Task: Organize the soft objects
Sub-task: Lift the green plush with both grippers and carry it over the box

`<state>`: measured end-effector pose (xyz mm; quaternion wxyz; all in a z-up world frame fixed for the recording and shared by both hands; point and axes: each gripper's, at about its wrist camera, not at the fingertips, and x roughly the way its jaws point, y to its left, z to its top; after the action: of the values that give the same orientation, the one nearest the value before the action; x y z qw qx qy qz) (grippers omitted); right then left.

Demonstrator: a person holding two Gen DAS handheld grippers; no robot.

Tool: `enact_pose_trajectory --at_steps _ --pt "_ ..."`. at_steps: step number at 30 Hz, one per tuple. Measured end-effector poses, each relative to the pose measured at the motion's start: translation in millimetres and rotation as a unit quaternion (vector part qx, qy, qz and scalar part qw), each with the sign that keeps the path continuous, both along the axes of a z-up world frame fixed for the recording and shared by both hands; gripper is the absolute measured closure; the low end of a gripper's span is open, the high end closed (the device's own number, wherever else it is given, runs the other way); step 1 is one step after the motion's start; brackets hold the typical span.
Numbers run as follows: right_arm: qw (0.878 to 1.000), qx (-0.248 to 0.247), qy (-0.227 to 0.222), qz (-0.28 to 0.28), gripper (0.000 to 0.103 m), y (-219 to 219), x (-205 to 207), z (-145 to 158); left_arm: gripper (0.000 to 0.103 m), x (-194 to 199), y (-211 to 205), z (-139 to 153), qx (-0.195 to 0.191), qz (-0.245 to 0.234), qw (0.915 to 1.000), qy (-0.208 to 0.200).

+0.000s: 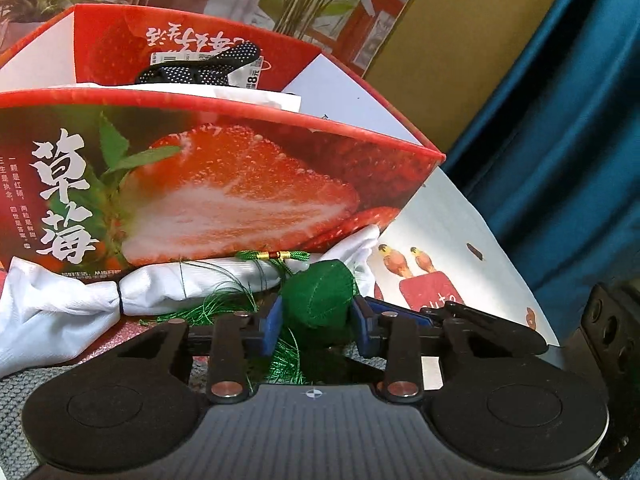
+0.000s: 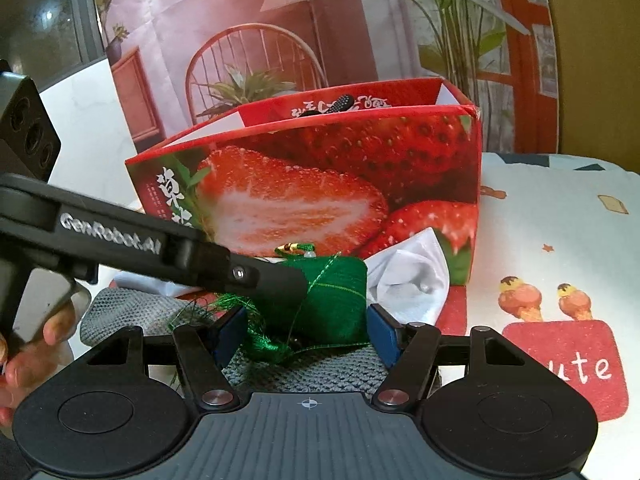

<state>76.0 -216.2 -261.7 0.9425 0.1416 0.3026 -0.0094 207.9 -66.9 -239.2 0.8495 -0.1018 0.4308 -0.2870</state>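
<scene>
Left wrist view: green pouch gripped before strawberry box

A green pouch (image 1: 320, 294) is clamped by the left tool (image 1: 318, 320). The right tool (image 2: 306, 330) is held open around it. Just behind, white cloth (image 1: 160, 286) is seen against the strawberry box (image 1: 224, 184).

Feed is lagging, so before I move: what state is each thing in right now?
Left gripper: jaws shut on green pouch.
Right gripper: jaws open, either side of the pouch.
Green pouch: in front of the box, tassel loose.
Strawberry box: open-topped, upright.
White cloth: tied, against the box.
Dotted glove: in the box.
</scene>
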Motion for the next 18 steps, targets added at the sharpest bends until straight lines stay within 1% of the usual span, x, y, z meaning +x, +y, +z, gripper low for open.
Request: enact_pose_trajectory --at_steps 4,7,11,14,18 --pt "1.000 -0.003 -0.002 -0.010 0.050 -0.6 -1.3 3.8 0.066 -1.3 2.9 5.6 -0.006 0.002 1.0000 -0.007" --pt "1.000 -0.004 -0.012 -0.013 0.051 0.1 -3.9 10.0 0.066 -5.2 4.0 15.9 -0.007 0.002 0.9998 -0.019" --pt "0.999 -0.023 -0.031 -0.013 0.051 4.0 -6.7 22.4 0.066 -11.9 6.0 33.7 -0.012 0.007 0.9991 -0.040" --pt "0.998 -0.032 -0.050 -0.013 0.051 7.0 -8.7 36.4 0.066 -20.3 9.2 51.0 -0.022 0.021 0.9974 -0.065" --pt "0.995 -0.055 -0.084 -0.010 0.051 11.8 -10.1 63.7 0.066 -26.9 13.8 78.7 -0.037 0.032 0.9934 -0.104"
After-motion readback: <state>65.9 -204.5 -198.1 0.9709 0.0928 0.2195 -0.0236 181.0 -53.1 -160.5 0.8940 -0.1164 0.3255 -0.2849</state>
